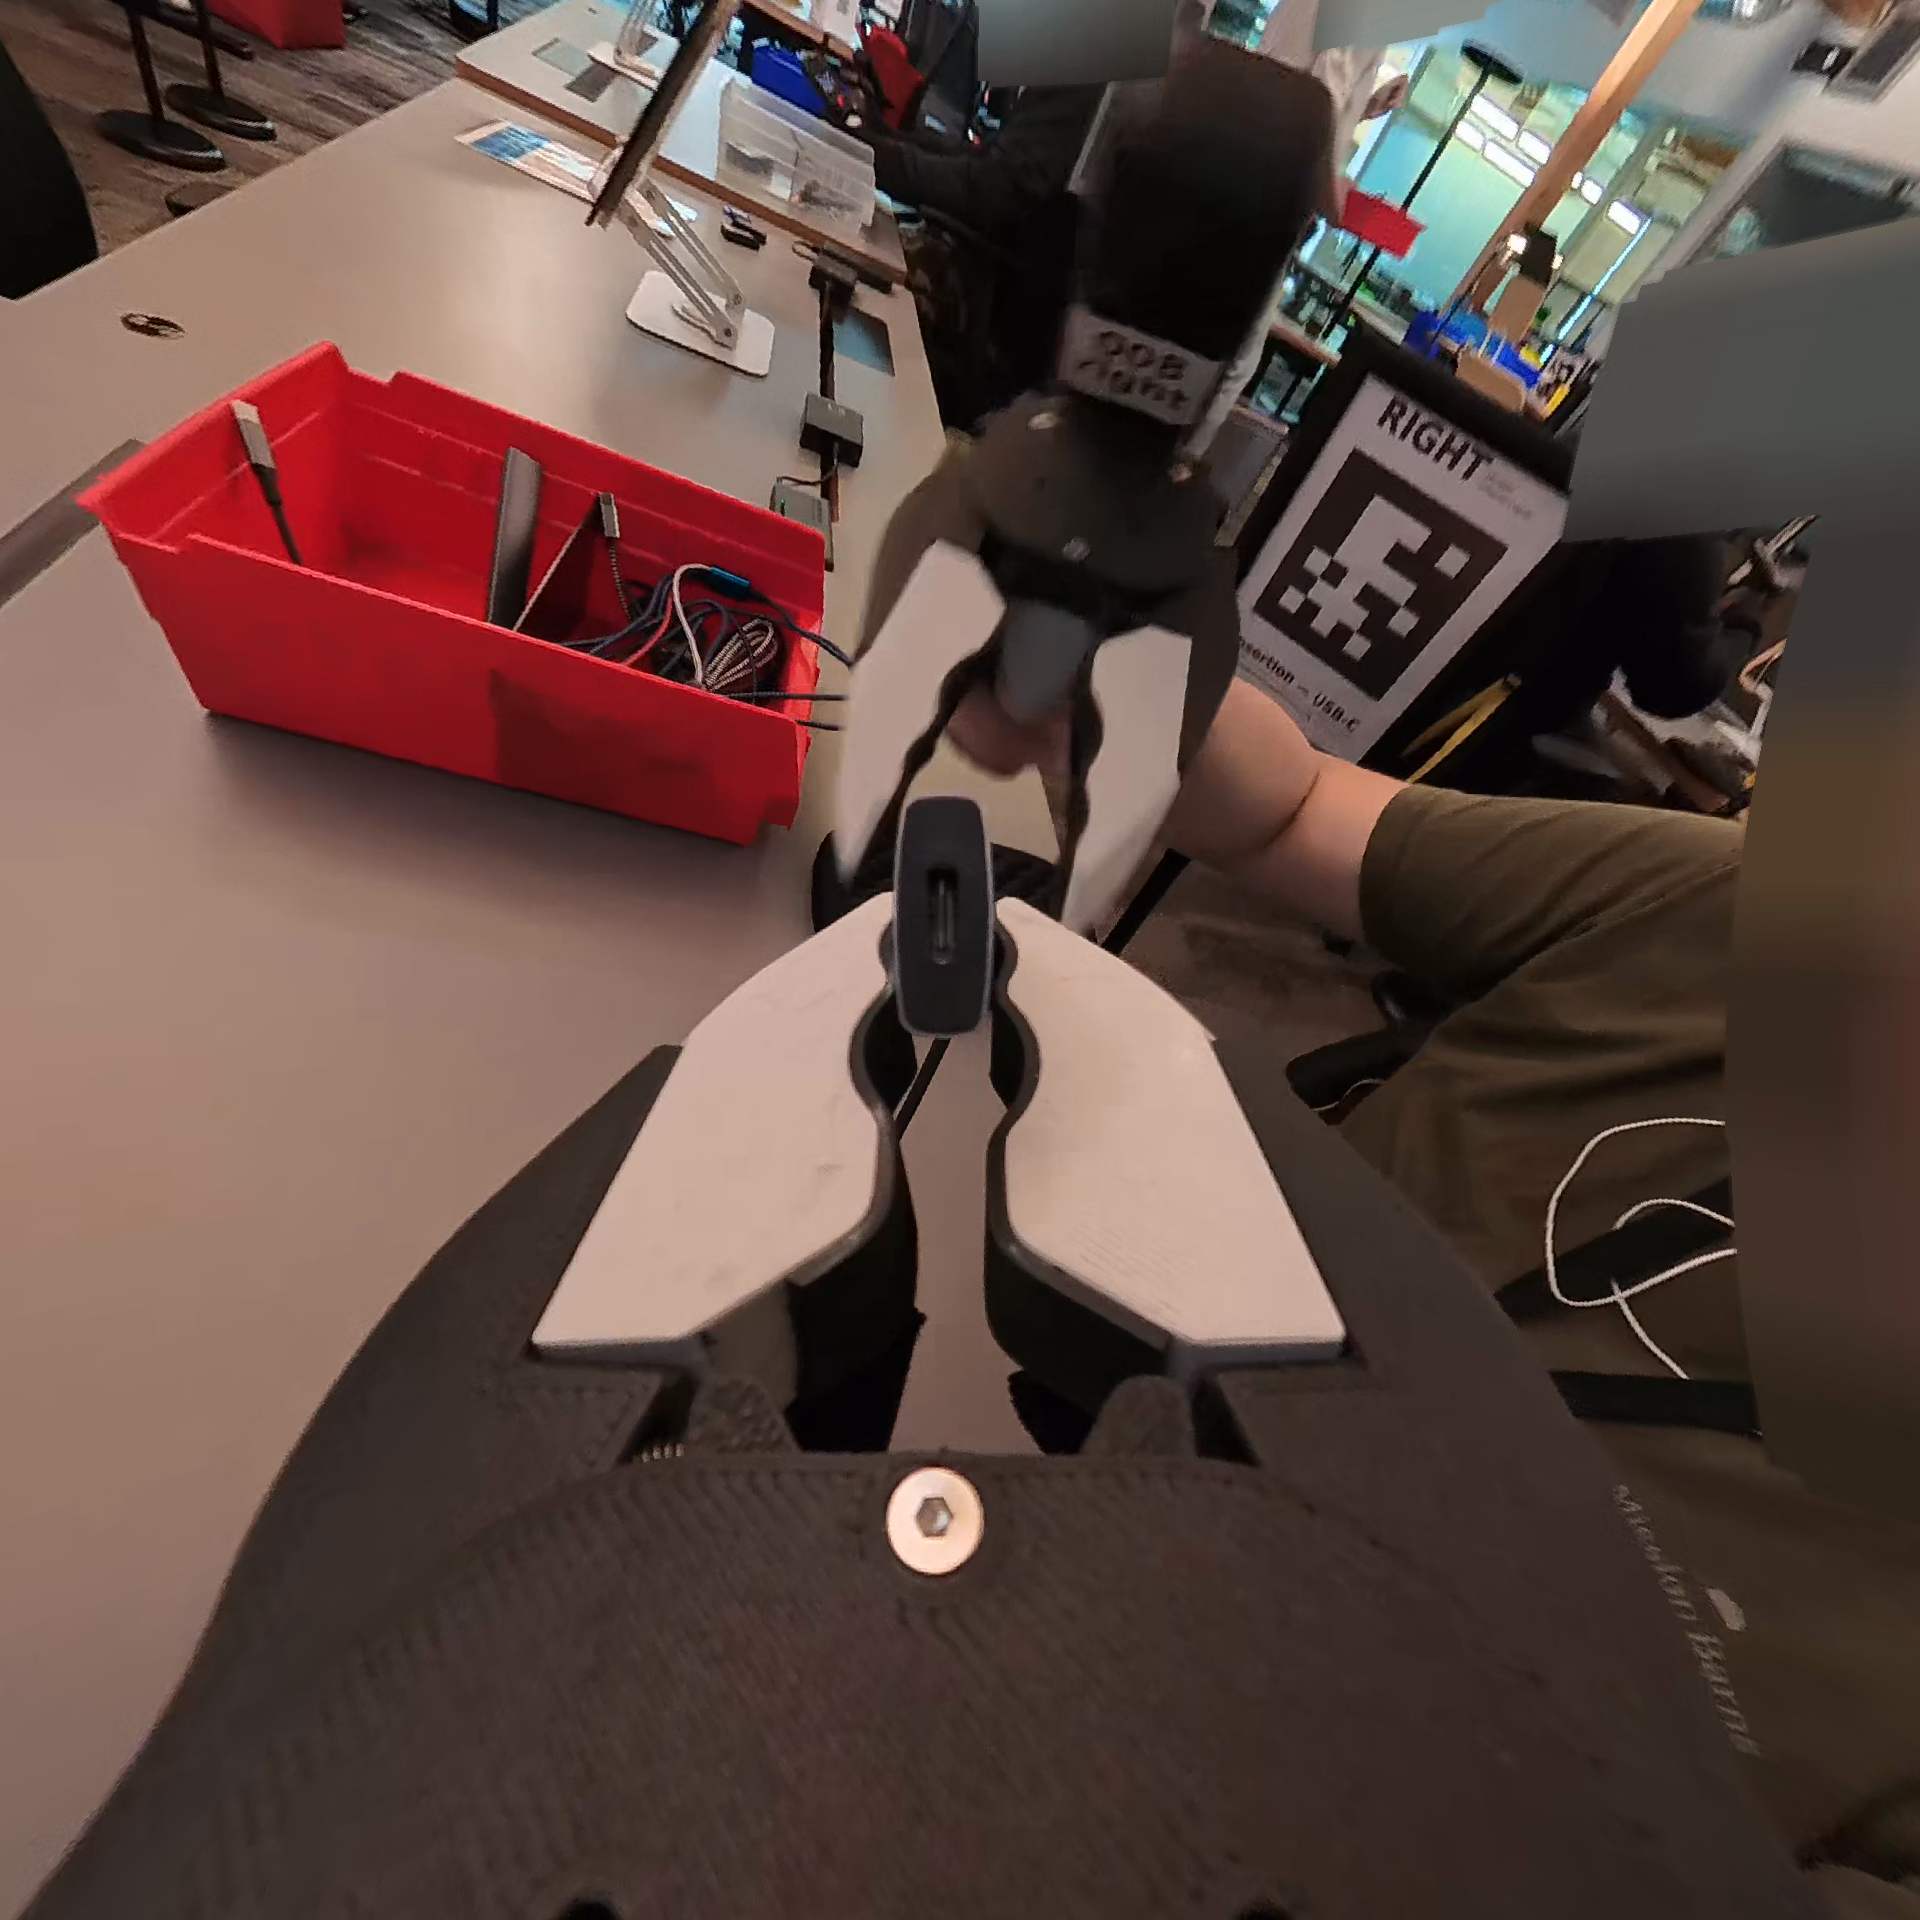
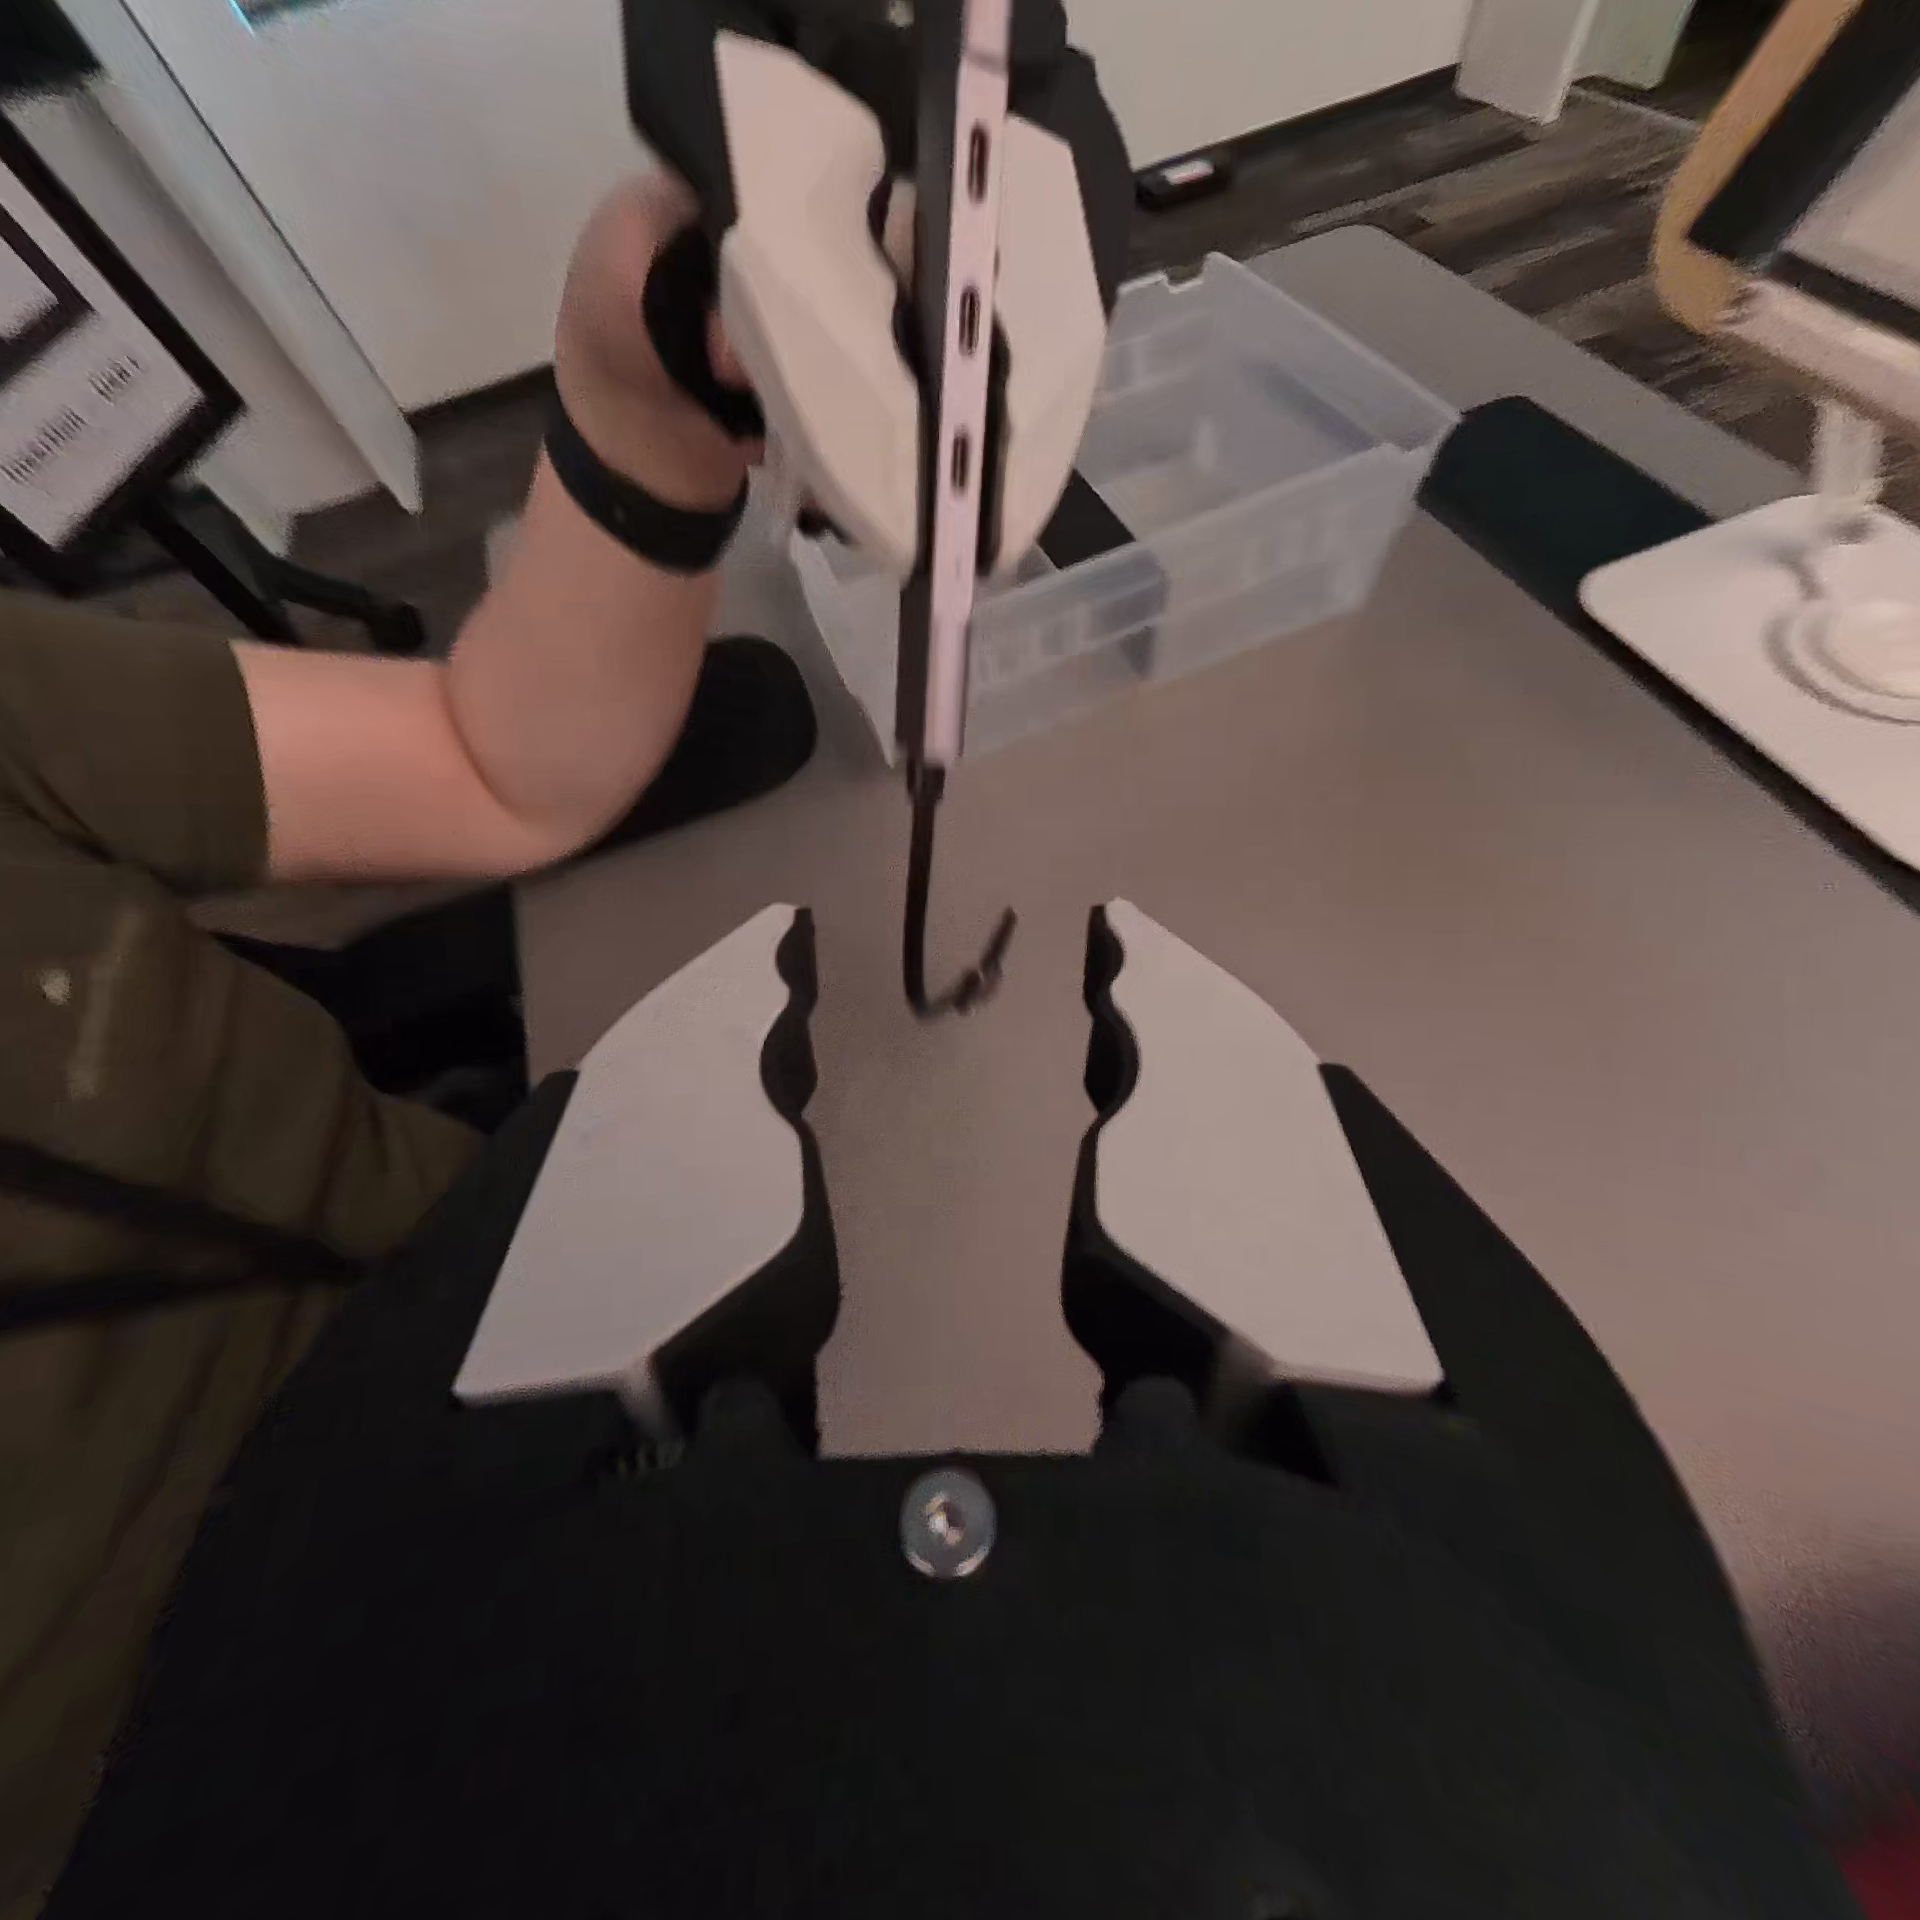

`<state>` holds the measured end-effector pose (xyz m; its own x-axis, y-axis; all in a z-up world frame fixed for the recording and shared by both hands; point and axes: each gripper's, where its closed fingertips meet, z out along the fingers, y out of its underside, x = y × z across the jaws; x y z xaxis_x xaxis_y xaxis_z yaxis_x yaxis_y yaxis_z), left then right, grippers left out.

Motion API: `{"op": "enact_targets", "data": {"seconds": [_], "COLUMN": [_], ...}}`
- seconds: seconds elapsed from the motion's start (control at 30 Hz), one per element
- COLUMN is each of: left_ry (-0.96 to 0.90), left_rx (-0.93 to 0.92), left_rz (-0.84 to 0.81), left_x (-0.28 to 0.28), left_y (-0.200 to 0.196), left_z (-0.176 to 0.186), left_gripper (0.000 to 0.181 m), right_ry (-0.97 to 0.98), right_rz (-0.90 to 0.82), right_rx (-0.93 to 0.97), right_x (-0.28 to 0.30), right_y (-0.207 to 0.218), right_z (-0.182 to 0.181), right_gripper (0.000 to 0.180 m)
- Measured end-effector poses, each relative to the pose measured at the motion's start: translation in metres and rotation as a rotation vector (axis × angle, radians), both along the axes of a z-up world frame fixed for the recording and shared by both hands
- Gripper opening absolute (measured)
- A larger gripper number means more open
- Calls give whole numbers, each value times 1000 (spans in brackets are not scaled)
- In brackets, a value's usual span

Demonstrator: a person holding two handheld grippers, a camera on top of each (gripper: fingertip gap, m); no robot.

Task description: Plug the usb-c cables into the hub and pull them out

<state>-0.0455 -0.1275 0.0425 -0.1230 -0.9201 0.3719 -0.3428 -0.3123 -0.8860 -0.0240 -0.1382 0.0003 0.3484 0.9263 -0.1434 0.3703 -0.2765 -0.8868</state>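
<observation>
- Clamping the hub [image 1: 940,925] edge-on, left gripper [image 1: 940,971] fingers pinched tight around it above the table [image 1: 364,935], ports facing right gripper [image 2: 948,966], likely for insertion.
- Right gripper fingers spread wide, empty.
- Cables [image 1: 717,634] sit in red bin [image 1: 343,644], well apart.

Hub [image 2: 961,436] clamped in left claw [image 2: 935,343]

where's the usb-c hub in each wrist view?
Left wrist view: hub at centre, end-on, clamped between the left gripper fingertips.
Right wrist view: hub top centre, upright, edge-on with its ports showing.
Shared landmark: the grey table.
</observation>
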Motion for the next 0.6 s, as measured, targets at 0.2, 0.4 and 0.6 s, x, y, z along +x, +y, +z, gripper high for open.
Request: {"op": "enact_targets", "data": {"seconds": [0.2,0.4,0.6], "left_ry": [35,11,5], "left_rx": [8,24,61], "left_rz": [-17,49,107], "left_x": [8,3,-12], "left_y": [-4,6,16], "left_z": [-10,-2,4], "left_gripper": [10,56,54], "right_ry": [113,46,-63], "right_rz": [115,50,-203], "right_rx": [-95,-97,80], "right_x": [-44,-5,139], "right_y": [9,25,101], "right_z": [5,16,85], "right_gripper": [9,10,10]}}
